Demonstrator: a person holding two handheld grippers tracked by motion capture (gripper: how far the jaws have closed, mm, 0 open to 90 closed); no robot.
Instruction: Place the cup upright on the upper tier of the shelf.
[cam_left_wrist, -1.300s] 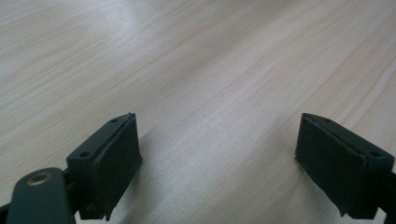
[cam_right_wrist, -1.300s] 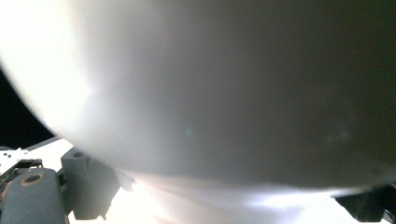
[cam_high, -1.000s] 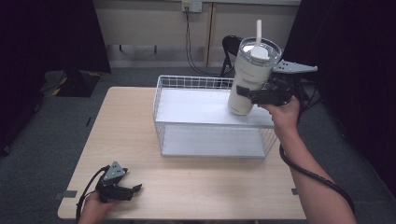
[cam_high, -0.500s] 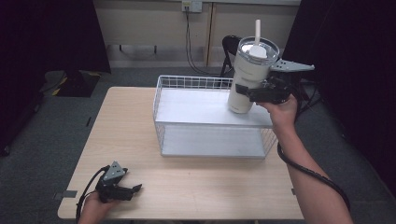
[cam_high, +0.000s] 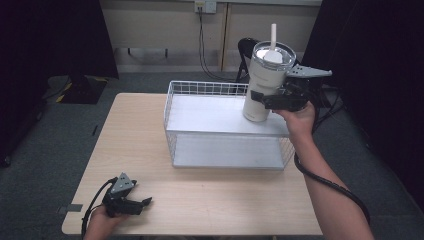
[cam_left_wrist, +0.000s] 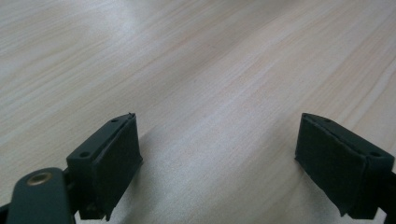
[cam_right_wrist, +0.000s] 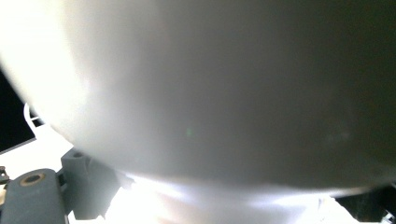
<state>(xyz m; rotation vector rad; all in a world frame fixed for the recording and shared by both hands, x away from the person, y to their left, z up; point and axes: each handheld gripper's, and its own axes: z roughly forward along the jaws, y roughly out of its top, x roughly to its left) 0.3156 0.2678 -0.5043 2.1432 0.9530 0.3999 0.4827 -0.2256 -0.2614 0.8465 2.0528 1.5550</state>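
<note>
Tumbler (cam_high: 264, 80) (white, clear lid, straw (cam_high: 273, 35) poking straight up) is held in the air by the right tongs (cam_high: 270, 97), just over the far right corner of the wire basket (cam_high: 220, 90). Long axis is close to upright, tipped a little, w/ the base hanging above the basket's white floor, not touching it as far as I can tell. Right tongs are clamped across the lower-mid body from the person's right side, so the cup sits directly between the jaws and leans away to the left of the hand. In the right gripper view the pale wall of the tumbler (cam_right_wrist: 210, 84) is pressed up against the lens, one jaw showing at bottom left, which fits a firm hold.

Relation that matters for the next move, in my judgement: cup is above the basket interior, so a straight descent along its own axis would seat it inside; the near rim and right wall are close, so little room for sideways drift.

Left tongs (cam_high: 142, 204) rest on the counter (cam_high: 150, 130) at the near left corner, well apart from basket and cup, jaws spread wide and empty over bare wood (left gripper view confirms). Right hand is by far the nearer one.
</note>
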